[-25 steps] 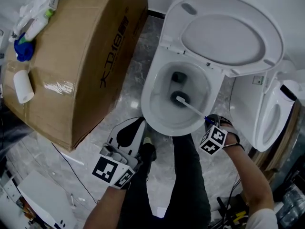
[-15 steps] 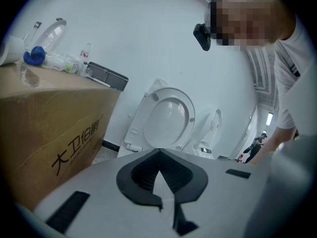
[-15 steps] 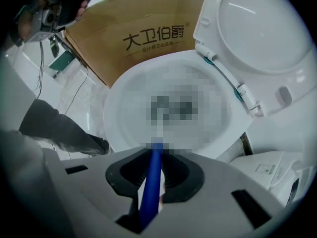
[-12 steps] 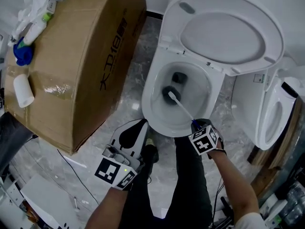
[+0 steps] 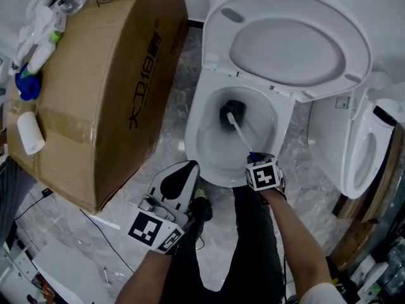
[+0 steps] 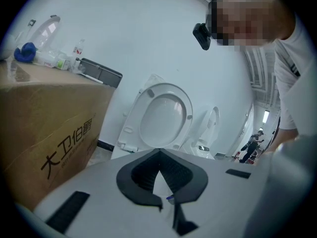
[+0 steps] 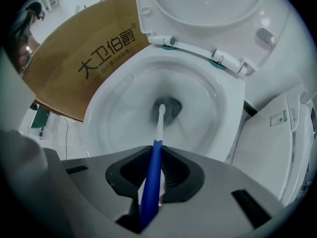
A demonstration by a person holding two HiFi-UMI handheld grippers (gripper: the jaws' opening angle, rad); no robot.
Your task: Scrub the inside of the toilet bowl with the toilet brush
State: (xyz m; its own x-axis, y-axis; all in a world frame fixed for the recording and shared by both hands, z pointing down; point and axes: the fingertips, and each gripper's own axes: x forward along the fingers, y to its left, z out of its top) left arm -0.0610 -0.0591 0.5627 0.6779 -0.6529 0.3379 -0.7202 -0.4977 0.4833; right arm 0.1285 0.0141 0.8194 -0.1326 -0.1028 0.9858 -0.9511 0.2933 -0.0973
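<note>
Cardboard box — print "大卫伯爵"

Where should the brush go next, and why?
Probably a small sweep sideways onto the white wall of the bowl. The right tool is shut on the blue brush handle, and the bristles sit low in the middle, so the sides around them aren't being rubbed.

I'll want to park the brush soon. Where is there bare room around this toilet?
Free: the floor strip between cardboard box and toilet bowl, and the box's middle. Crowded: bottles along the box's left edge; legs before the bowl.
</note>
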